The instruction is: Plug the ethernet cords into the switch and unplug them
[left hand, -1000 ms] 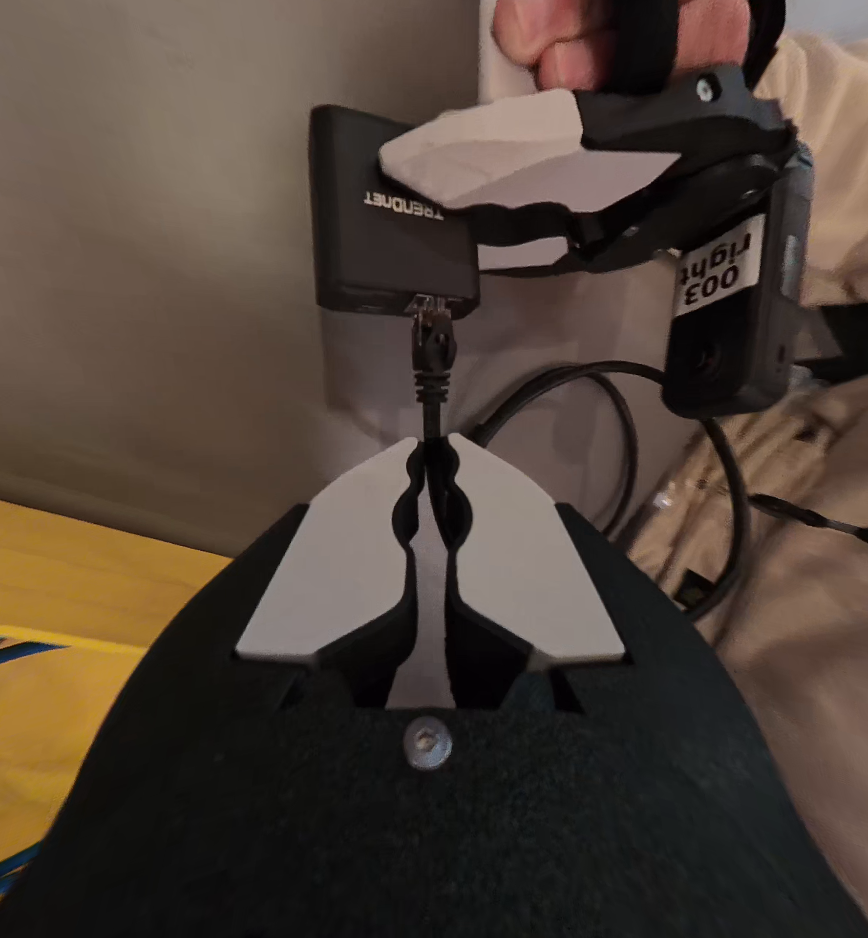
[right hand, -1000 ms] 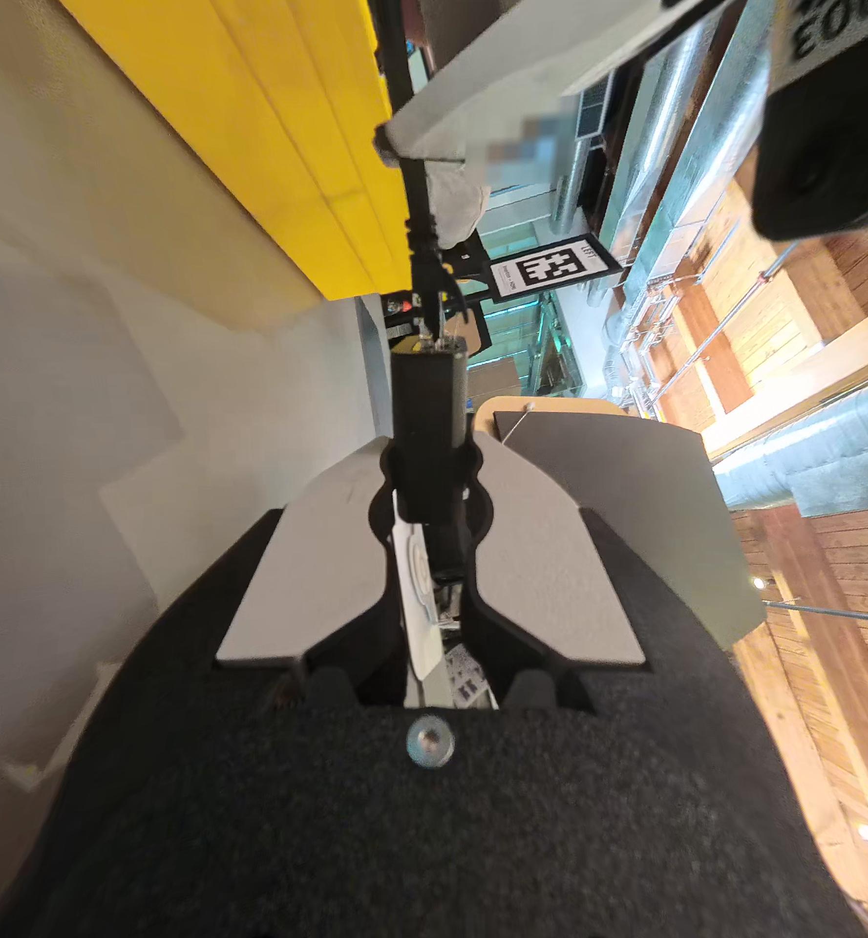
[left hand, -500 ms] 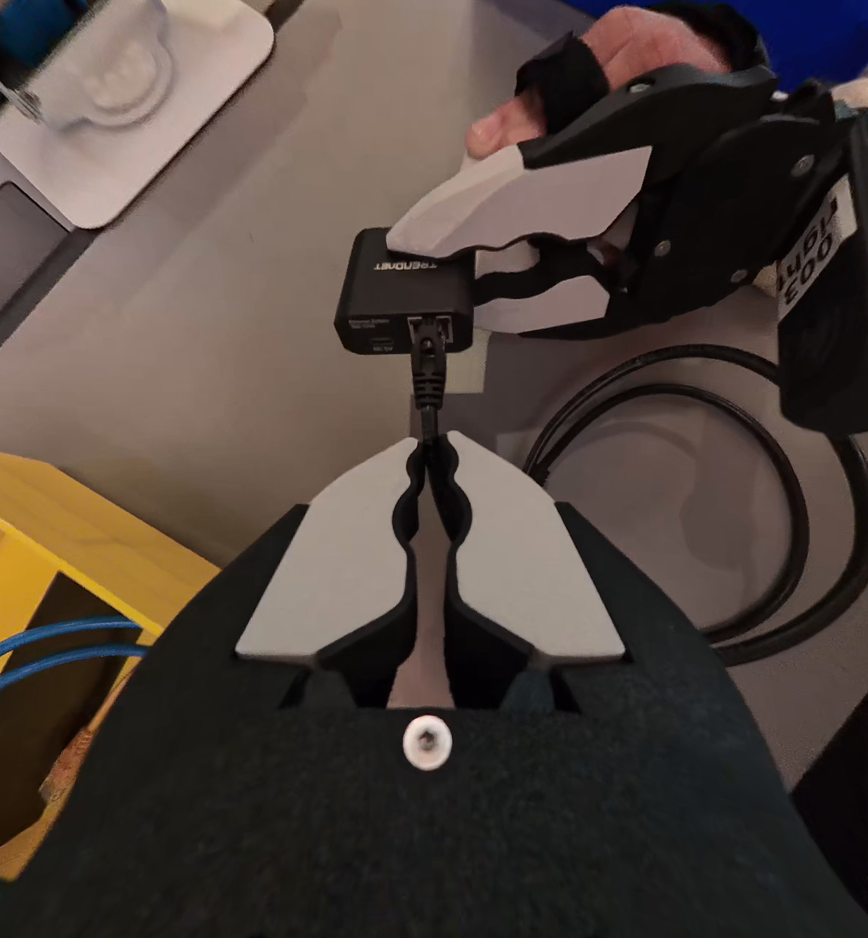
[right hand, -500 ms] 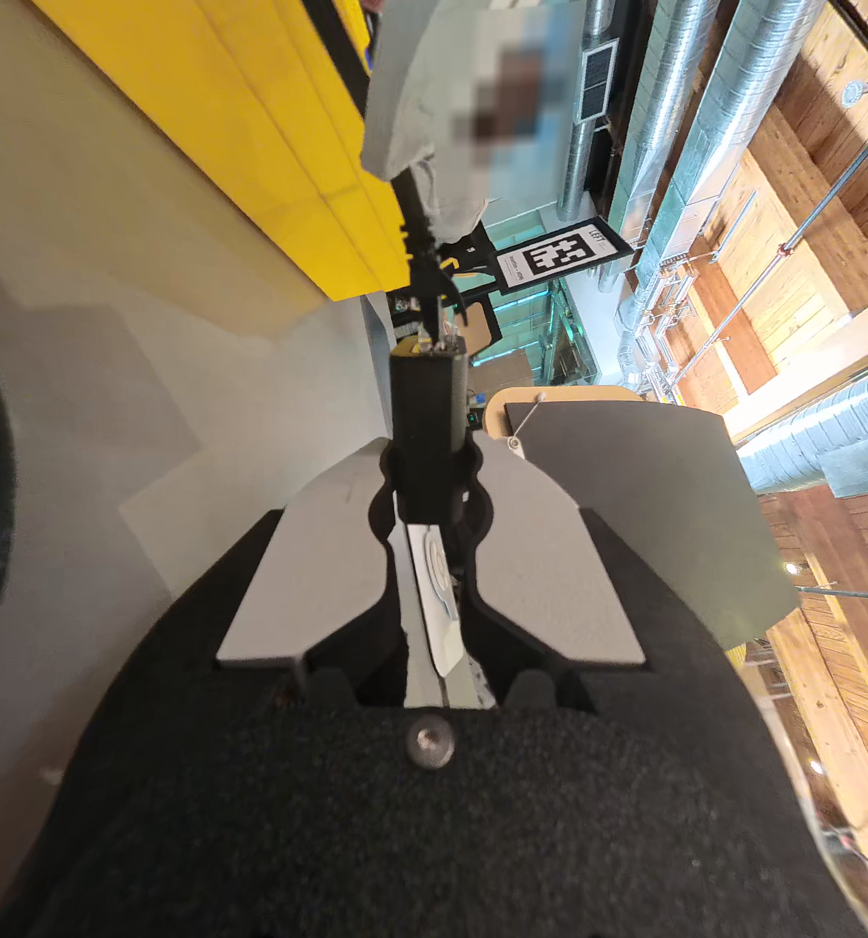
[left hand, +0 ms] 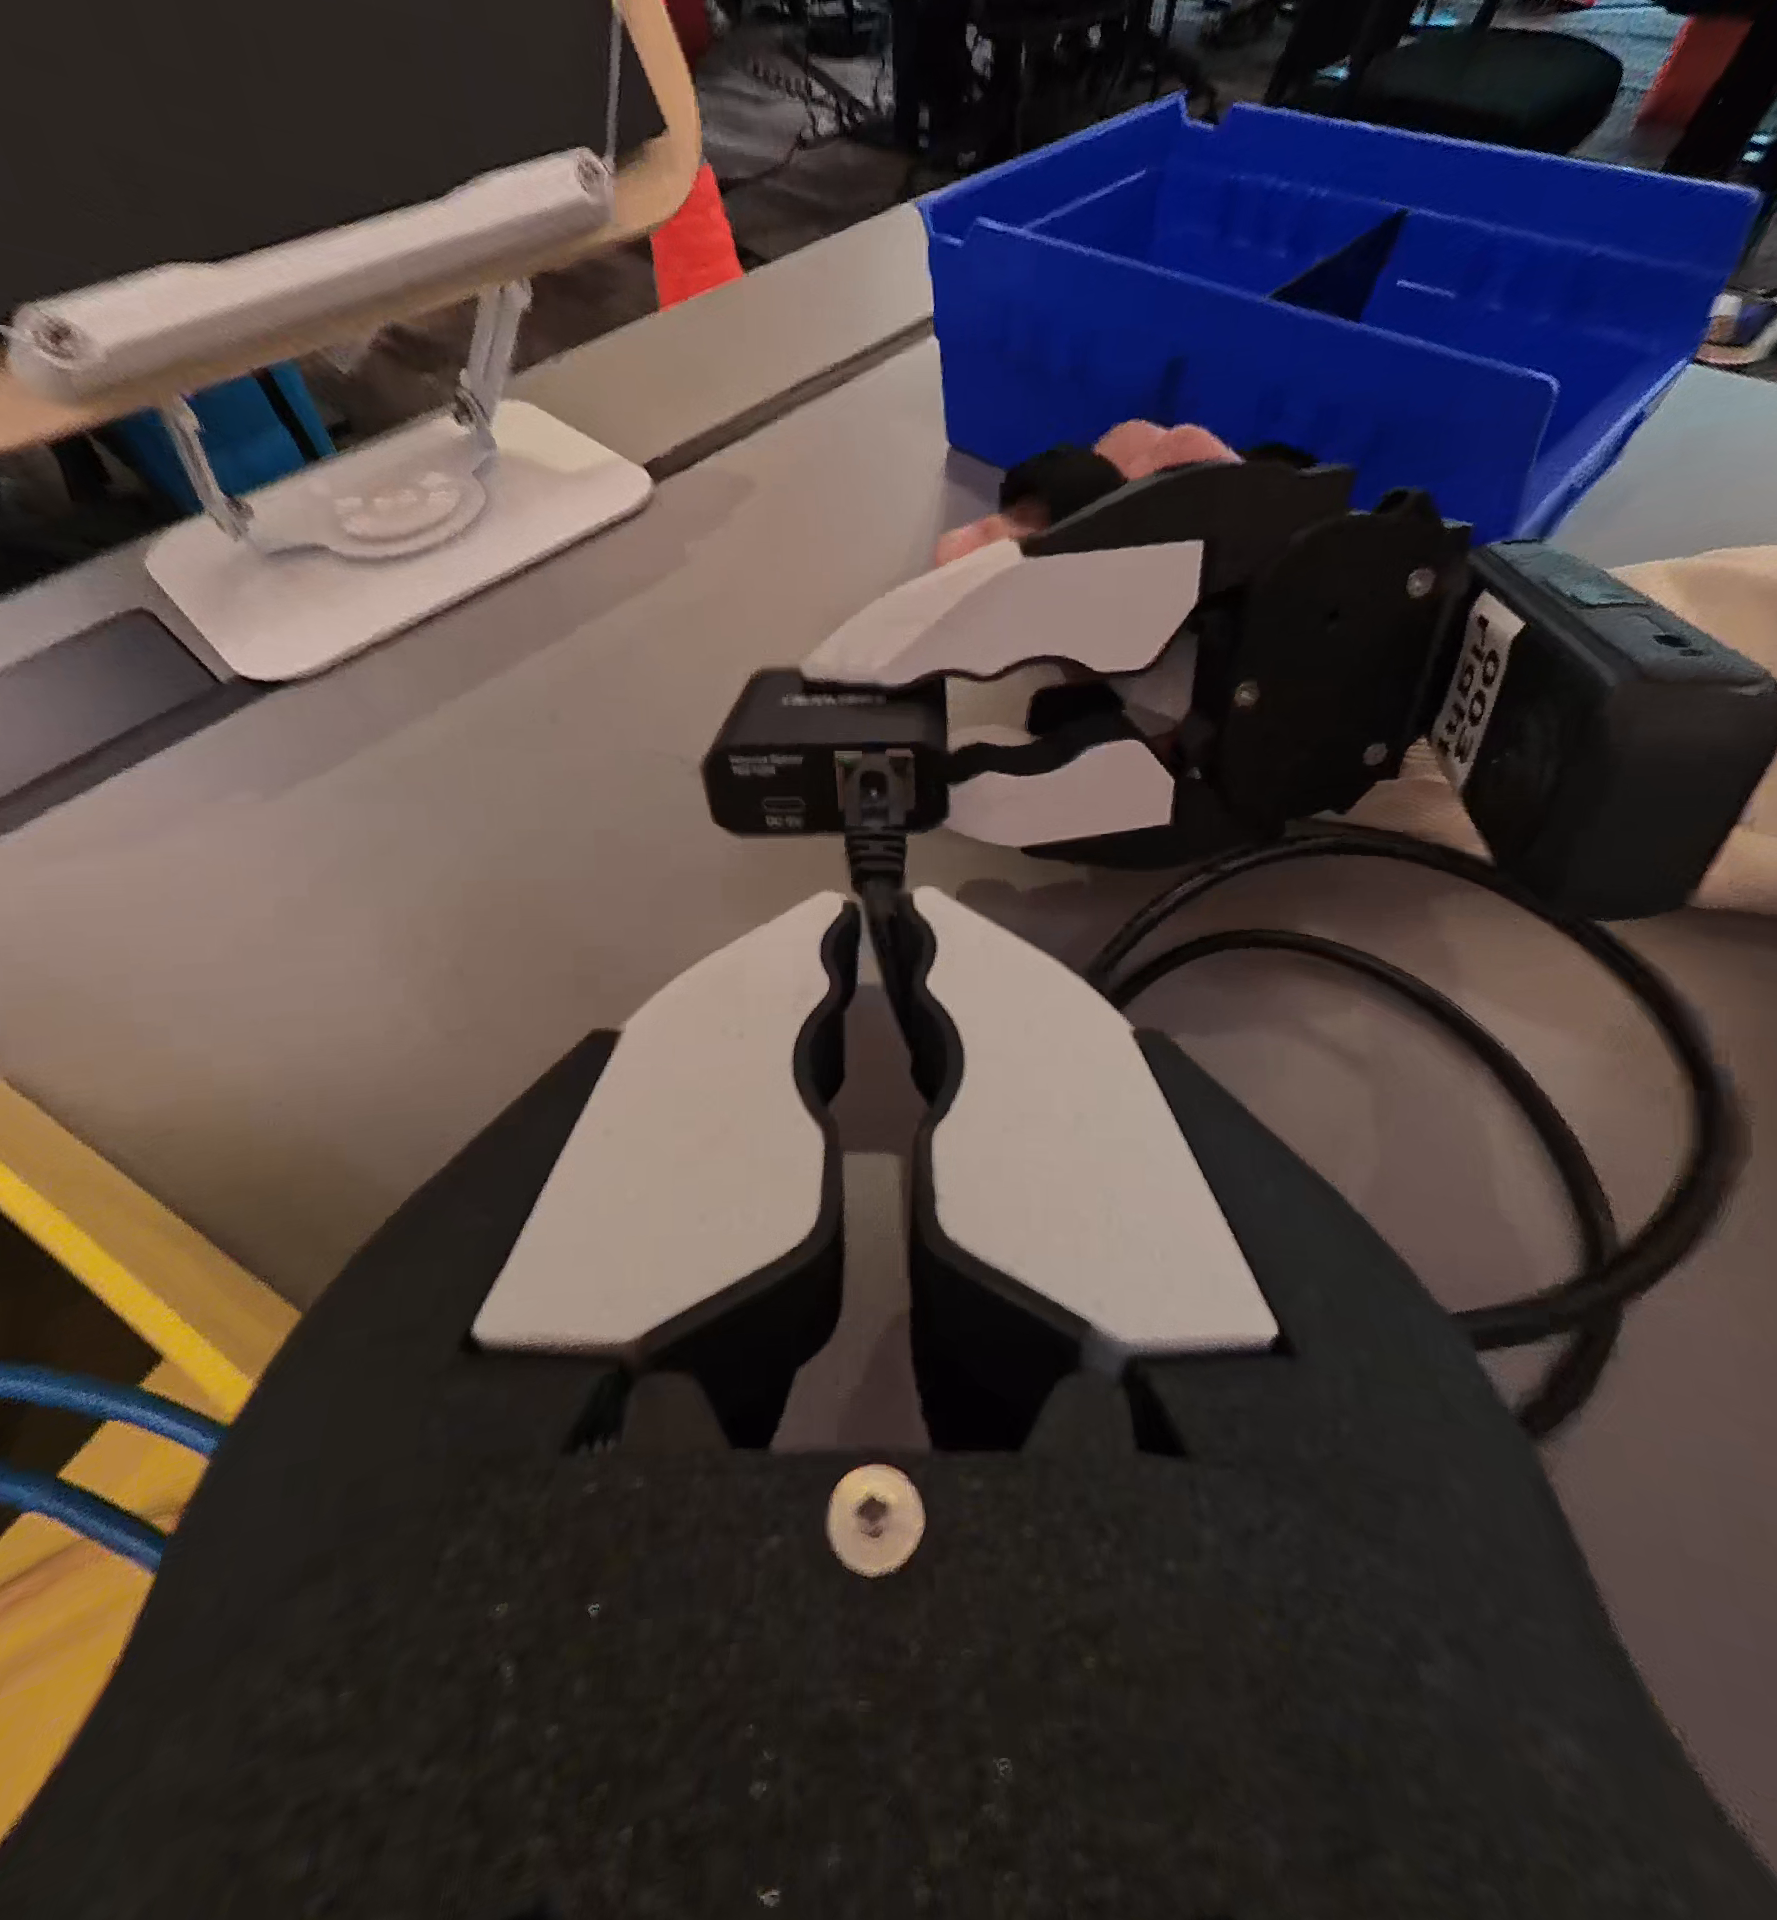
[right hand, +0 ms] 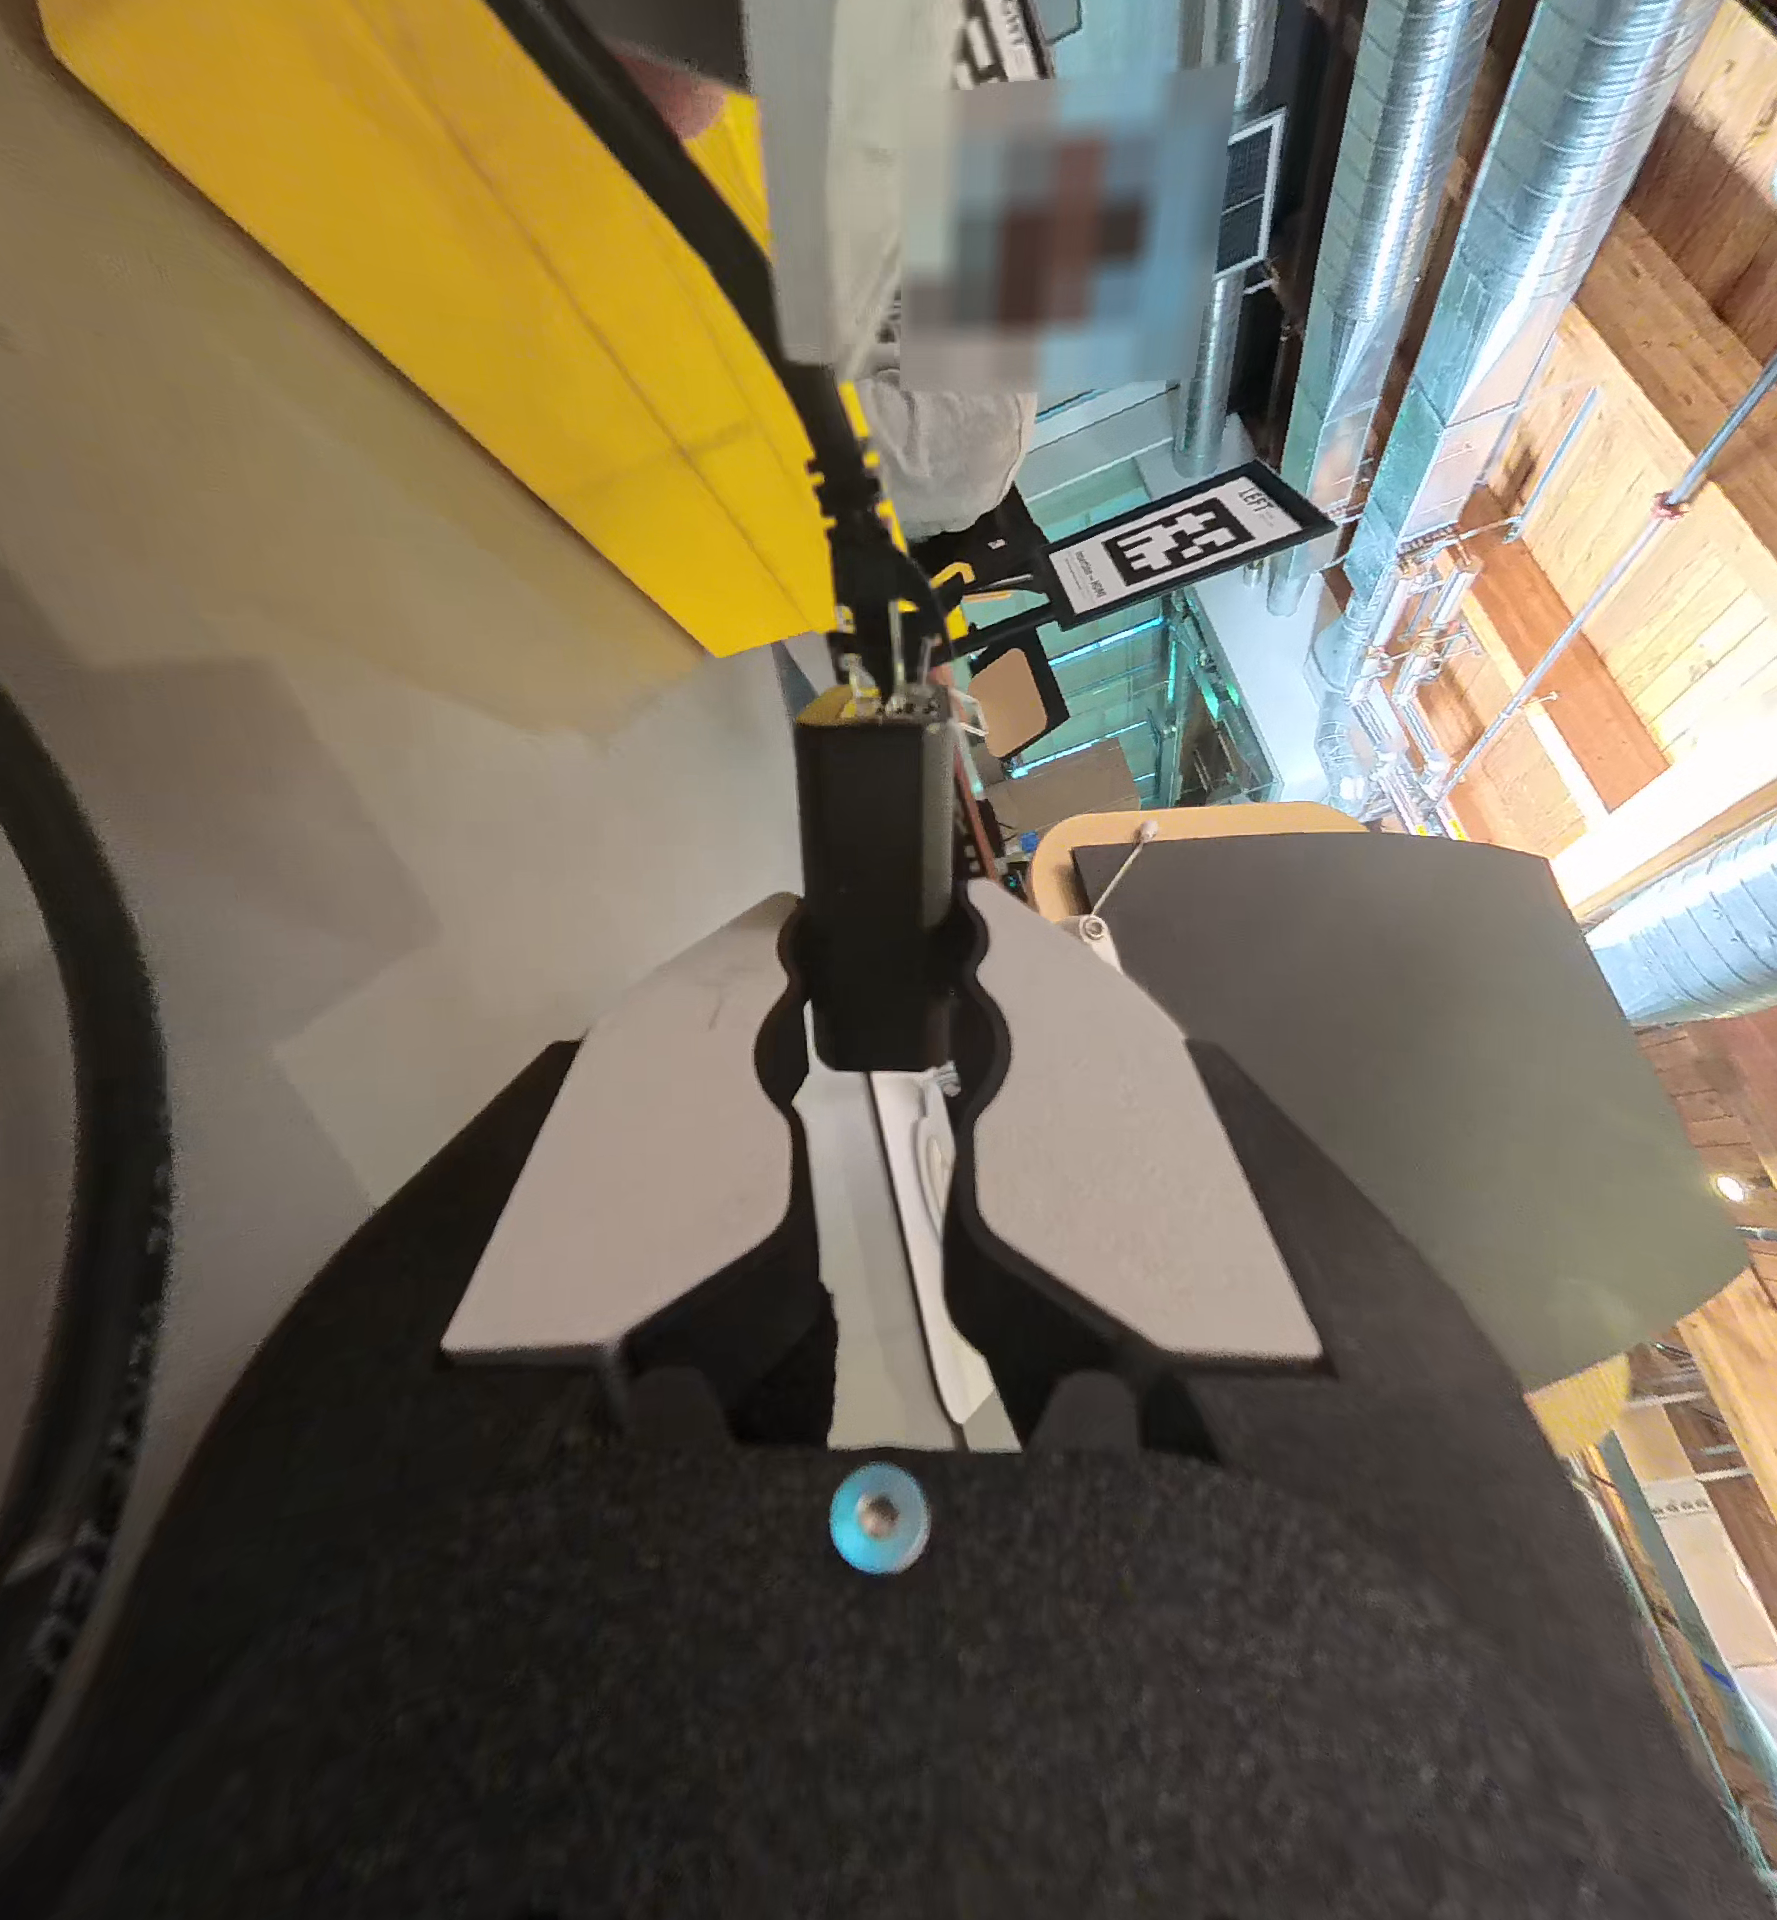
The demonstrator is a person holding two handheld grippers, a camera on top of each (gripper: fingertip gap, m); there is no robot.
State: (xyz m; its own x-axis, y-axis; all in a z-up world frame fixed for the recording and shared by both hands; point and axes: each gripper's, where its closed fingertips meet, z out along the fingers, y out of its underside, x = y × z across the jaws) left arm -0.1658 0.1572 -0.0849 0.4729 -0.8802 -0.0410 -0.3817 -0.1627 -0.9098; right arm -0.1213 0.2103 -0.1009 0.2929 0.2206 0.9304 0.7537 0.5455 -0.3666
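I've got the R gripper [right hand: 884, 935] clamped on the switch [left hand: 827, 764] above the table [left hand: 344, 935], L gripper [left hand: 879, 925] pinching the black ethernet cord [left hand: 876, 847], 1 plug seated, so unplugging's left, I reckon.

Left wrist view: you are looking forward along left hand-held gripper [left hand: 879, 914], tilted down over grey counter [left hand: 364, 935], close to switch [left hand: 824, 767], with blue bin [left hand: 1227, 353] lying beyond. Right wrist view: you are looking along right hand-held gripper [right hand: 882, 925], camera rolled sideways, counter running down left edge, ceiling pipes at right, switch [right hand: 871, 831] very near. Both views are sharing switch, plugged cord [left hand: 871, 831] [right hand: 842, 488], yellow bin [left hand: 53, 1226] [right hand: 468, 312]. Left view is also catching right hand-held gripper [left hand: 941, 727] from side.
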